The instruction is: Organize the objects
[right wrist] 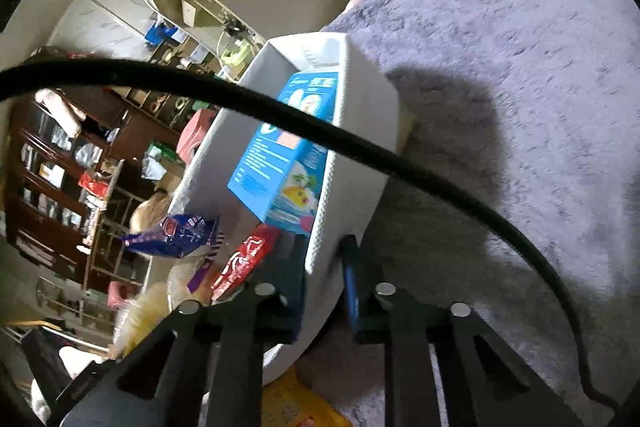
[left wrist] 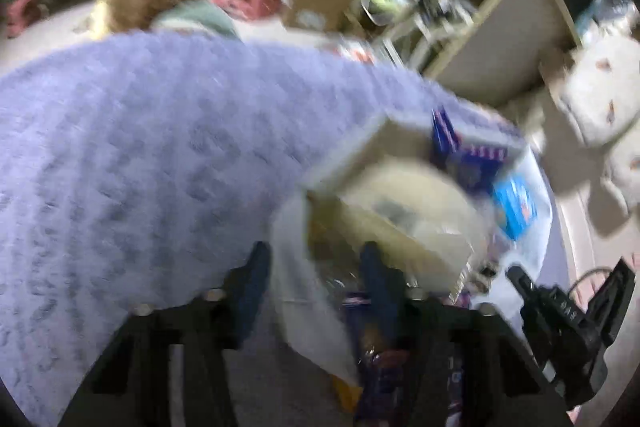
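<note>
A lavender fuzzy blanket [right wrist: 520, 75] covers the surface from 12 to 4 o'clock in the right wrist view. On it stands a white bin [right wrist: 352, 131], running from centre toward 7 o'clock. Inside, a blue box [right wrist: 280, 163] leans against the bin's right wall; a dark blue snack bag [right wrist: 176, 231] and a red packet [right wrist: 244, 259] lie toward 8 o'clock. The right tongs [right wrist: 320, 267] pinch that wall at 6 o'clock. The left tongs [left wrist: 316, 275], in the blurred left view, clamp the bin's opposite white rim.
</note>
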Available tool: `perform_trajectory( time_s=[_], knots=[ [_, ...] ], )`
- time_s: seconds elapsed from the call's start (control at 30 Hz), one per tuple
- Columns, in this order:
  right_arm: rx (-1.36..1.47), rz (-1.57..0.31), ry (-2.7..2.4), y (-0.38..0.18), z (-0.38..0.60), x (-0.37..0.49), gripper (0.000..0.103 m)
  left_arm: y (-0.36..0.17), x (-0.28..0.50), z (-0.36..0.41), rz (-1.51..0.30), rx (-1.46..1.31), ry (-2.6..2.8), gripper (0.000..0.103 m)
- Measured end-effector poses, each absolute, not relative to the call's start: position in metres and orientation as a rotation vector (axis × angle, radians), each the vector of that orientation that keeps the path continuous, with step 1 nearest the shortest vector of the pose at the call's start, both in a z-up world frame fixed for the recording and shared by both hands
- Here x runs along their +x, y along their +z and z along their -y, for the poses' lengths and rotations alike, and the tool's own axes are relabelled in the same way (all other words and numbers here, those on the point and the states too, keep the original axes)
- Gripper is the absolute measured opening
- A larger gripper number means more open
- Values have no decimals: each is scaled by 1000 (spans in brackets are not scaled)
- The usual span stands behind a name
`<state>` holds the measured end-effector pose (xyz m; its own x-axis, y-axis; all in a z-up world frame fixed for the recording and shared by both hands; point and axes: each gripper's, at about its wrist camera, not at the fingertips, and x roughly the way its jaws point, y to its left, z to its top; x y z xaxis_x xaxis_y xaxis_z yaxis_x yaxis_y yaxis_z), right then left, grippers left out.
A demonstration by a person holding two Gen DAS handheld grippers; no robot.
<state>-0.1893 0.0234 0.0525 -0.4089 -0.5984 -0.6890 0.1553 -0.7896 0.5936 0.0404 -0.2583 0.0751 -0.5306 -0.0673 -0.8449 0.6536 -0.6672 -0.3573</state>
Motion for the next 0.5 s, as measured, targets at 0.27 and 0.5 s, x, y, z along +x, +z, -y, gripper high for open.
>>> perform_trajectory(
  time_s=[0.27,0.5],
  knots=[
    [1388,579,-2284,63,-70,-169,14,69,11,205,-810,1376,-2353,36],
    [1368,605,-2371,69,-110,-176,14,75,-1,162,-747,1484,-2416,41]
  ],
)
